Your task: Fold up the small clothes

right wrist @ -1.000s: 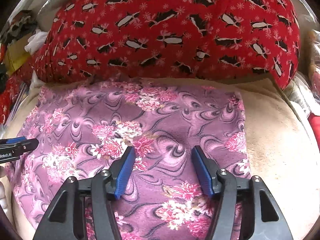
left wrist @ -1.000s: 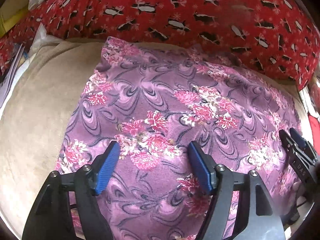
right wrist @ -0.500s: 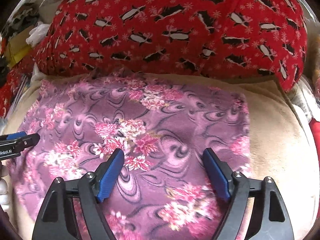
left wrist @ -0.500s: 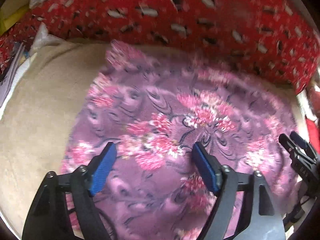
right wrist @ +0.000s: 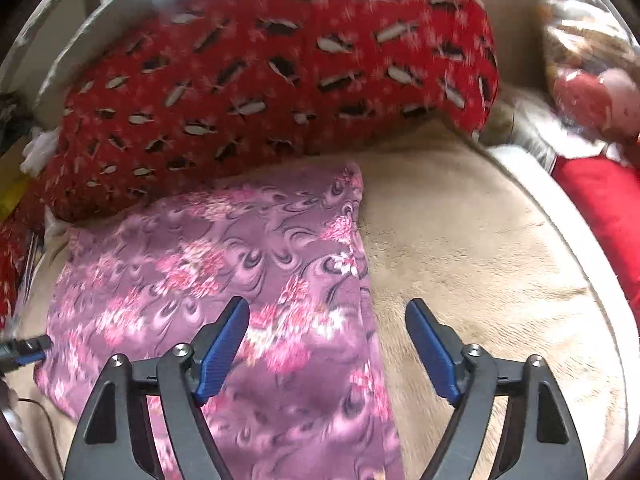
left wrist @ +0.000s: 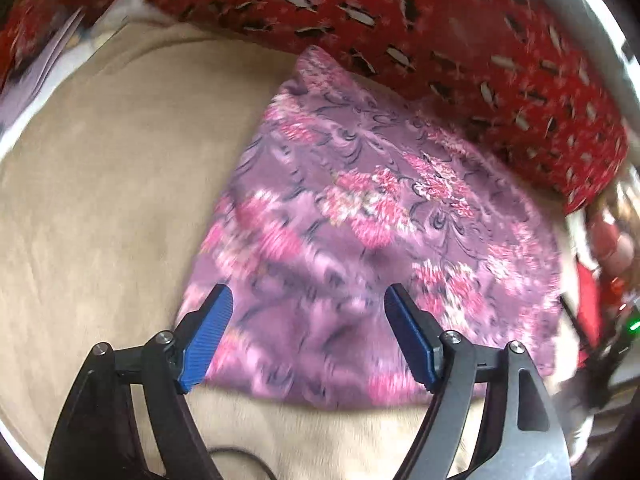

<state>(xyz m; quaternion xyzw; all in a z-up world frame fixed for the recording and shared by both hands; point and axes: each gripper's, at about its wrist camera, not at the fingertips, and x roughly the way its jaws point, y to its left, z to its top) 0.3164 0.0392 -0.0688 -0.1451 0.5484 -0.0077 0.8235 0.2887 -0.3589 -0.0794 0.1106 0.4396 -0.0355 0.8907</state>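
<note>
A purple cloth with pink flowers lies flat on the beige blanket. My left gripper hovers over the cloth's near left corner, jaws wide apart, nothing pinched between the blue pads. In the right wrist view the cloth fills the left half. My right gripper straddles its right edge with jaws opening; one pad is over the cloth, the other over bare blanket, and neither presses on it. The left gripper's tip peeks in at the far left edge.
A red cushion with black-and-white penguin print lies along the far edge of the cloth, touching it. A red item and blurred clutter sit past the blanket's right rim. Papers lie at the far left.
Both grippers have drifted outward from the cloth's middle, the left toward its left corner, the right to its right edge. Both pairs of jaws stand wider, the right markedly so.
</note>
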